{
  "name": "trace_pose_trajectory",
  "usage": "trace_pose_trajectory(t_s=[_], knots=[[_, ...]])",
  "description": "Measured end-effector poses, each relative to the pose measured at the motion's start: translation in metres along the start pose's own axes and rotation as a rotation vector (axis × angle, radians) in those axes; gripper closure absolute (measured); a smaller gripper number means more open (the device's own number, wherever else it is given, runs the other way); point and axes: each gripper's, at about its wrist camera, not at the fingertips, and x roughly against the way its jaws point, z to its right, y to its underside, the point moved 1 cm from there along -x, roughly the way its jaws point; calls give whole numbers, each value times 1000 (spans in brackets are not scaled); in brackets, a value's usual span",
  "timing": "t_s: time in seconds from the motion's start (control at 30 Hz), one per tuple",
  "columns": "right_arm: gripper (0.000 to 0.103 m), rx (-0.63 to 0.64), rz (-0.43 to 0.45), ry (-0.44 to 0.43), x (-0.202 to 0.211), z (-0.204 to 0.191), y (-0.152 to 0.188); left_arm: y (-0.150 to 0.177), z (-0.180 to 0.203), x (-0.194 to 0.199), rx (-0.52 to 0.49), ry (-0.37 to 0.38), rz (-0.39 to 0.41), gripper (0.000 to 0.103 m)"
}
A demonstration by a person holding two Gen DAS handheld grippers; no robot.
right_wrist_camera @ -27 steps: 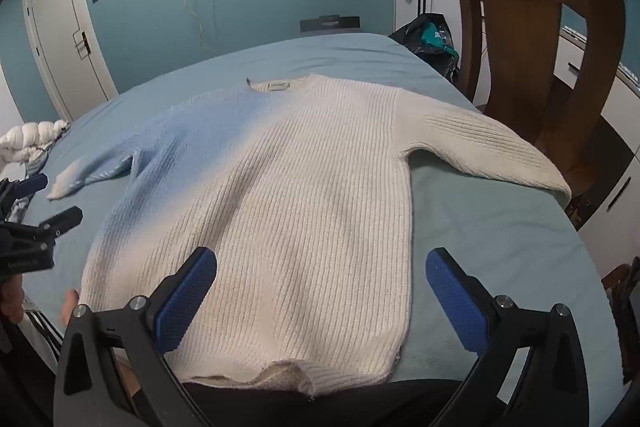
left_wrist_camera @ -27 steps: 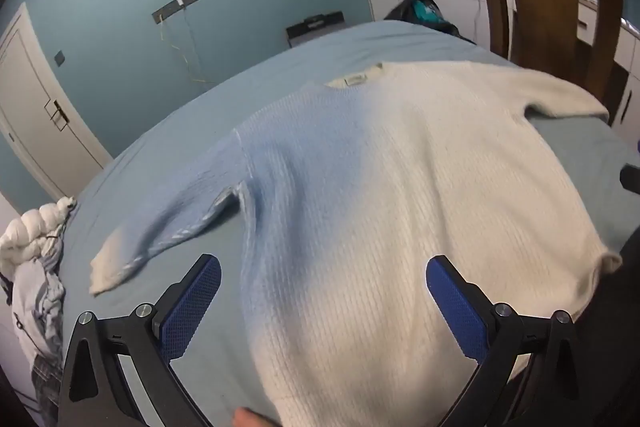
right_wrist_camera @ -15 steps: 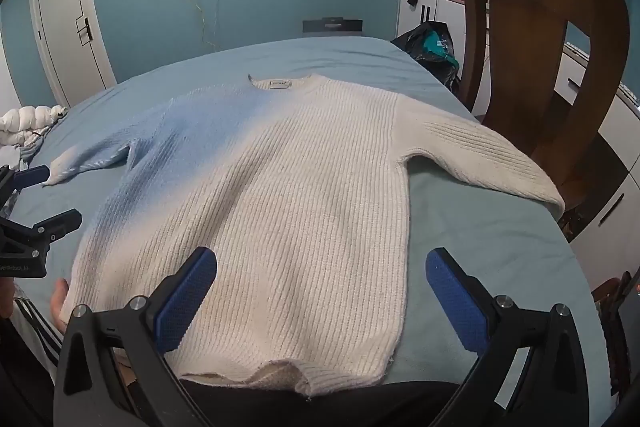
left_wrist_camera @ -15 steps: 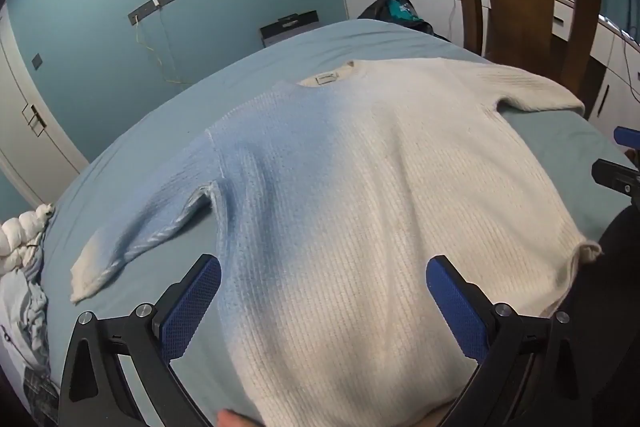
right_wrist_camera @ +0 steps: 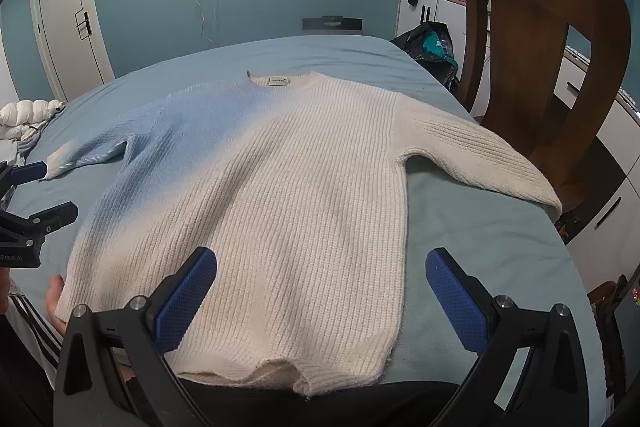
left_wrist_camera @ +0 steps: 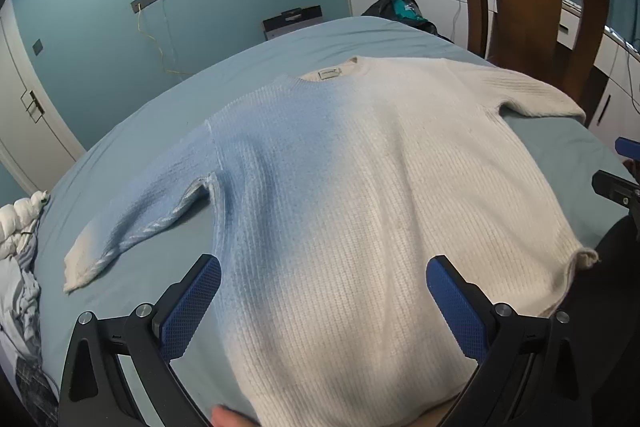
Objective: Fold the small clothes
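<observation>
Both wrist views look down along open tongs (close over the hem) sharing the sweater (left_wrist_camera: 360, 195) on the bed (right_wrist_camera: 480, 235).

A cream, rib-knit sweater (right_wrist_camera: 288, 195) shaded pale blue is spread on a light blue bed (right_wrist_camera: 480, 239).

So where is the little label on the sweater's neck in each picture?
Left wrist view: the label sits above the middle, inside the sweater's collar.
Right wrist view: the label sits left of the middle, in the upper half, inside the collar.
Shared landmark: the wooden chair at upper right in both.
</observation>
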Motion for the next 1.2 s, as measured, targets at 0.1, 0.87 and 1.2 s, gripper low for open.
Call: trace_pose_trajectory(t_s=[0.1, 0.87, 1.2], knots=[[1, -2, -4, -2, 0, 0, 1, -9, 2, -1, -2, -12, -10, 0], [1, 5, -18, -2, -4, -1, 1, -9, 0, -11, -37, -25, -20, 0], [1, 12, -28, 0, -5, -2, 3, -9, 0, -13, -39, -27, -25, 0]])
